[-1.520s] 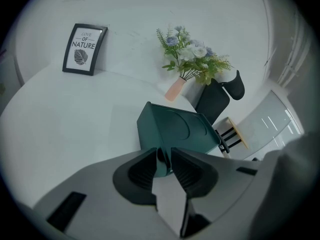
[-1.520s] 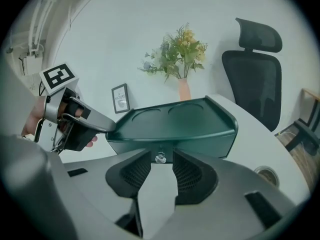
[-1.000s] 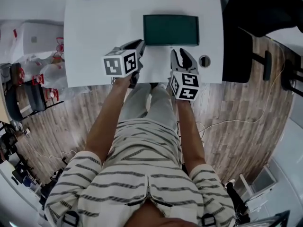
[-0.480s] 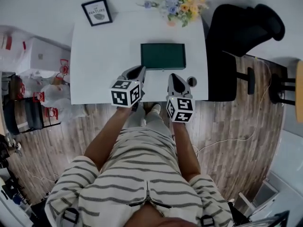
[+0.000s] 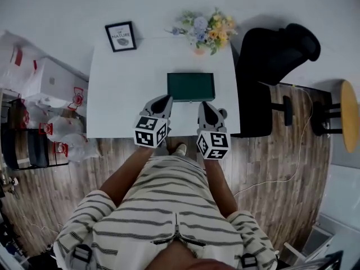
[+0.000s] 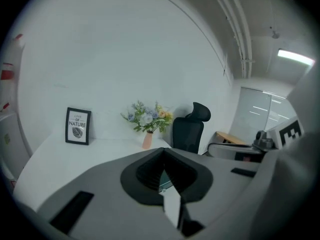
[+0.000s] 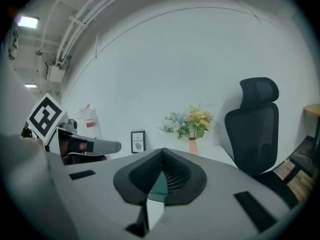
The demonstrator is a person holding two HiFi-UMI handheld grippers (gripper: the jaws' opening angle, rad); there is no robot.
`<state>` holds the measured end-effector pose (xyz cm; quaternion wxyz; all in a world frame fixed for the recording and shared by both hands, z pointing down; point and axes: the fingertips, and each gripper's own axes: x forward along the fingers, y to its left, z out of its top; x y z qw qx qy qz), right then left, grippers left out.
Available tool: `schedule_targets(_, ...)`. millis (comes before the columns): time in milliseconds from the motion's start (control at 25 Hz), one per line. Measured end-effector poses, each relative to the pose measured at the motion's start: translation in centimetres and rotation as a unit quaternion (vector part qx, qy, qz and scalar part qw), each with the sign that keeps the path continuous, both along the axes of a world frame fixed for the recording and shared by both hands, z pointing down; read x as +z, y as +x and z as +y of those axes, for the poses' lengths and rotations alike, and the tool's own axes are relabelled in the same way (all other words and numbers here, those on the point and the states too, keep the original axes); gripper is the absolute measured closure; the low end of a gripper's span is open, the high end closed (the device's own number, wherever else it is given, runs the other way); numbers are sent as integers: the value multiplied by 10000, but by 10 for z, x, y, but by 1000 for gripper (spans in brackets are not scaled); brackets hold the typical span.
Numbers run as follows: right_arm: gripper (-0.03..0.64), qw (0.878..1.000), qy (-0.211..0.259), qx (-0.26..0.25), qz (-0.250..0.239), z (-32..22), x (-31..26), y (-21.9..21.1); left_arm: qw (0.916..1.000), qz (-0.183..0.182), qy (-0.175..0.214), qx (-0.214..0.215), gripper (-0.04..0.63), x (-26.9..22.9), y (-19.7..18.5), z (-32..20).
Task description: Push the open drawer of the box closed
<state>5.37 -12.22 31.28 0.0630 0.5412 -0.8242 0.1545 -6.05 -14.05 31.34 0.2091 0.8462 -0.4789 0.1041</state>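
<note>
A person in a striped shirt [image 5: 169, 207] stands at the near edge of a white surface [image 5: 124, 94], holding a set of tongs in each hand. The dark green box [image 5: 190, 87] lies flat about midway between the left and right edges, a little nearer the near edge than the far one. From above I cannot tell whether its drawer stands out. The left tongs [image 5: 163, 100] point at the box's near left corner, and the right tongs [image 5: 203, 106] point at its near right part. Both hang over the near strip of the surface, close to the box, though I cannot tell whether either tip touches it. Each pair is pressed together with nothing pinched. In the left gripper view the left tongs [image 6: 163, 157] meet in a seam, and the right tongs [image 7: 162, 157] do the same in their own view, with only a sliver of green showing beyond. A framed picture [image 5: 120, 36] stands at the far left corner and a vase of flowers [image 5: 203, 30] by the far edge towards the right. A black office chair [image 5: 275, 55] stands off the right edge on the wooden floor [image 5: 281, 167].
</note>
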Motion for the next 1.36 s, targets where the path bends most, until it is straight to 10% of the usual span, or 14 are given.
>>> schedule_targets(600,624,9981,607,119,18,-12,-36,1,9940,-53,1095,32,594,-42,4,-4)
schedule_targets(1360,624,9964,817,229,-42,-24,-38,14,9903,-122,1384,95,594,-40,5,-17)
